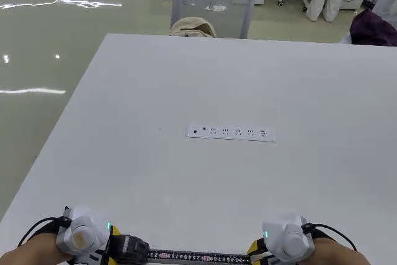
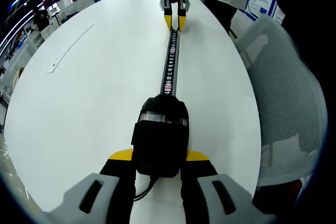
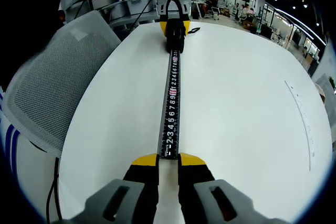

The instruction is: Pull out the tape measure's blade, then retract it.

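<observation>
Your bench (image 1: 186, 79) offers open white surface ahead, with a flush power strip (image 1: 231, 133) well out at mid-bench. Along the near edge, the tape blade (image 1: 198, 256) bars the line between the case (image 1: 129, 248) clamped in your left tool (image 1: 115, 243) and your right tool (image 1: 255, 254), which pinches its tip. A mesh chair (image 2: 286, 103) stands just beside that edge.

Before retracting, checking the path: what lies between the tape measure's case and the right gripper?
The pulled-out blade, flat on the table from case to right gripper; both gripper views show it.
</observation>
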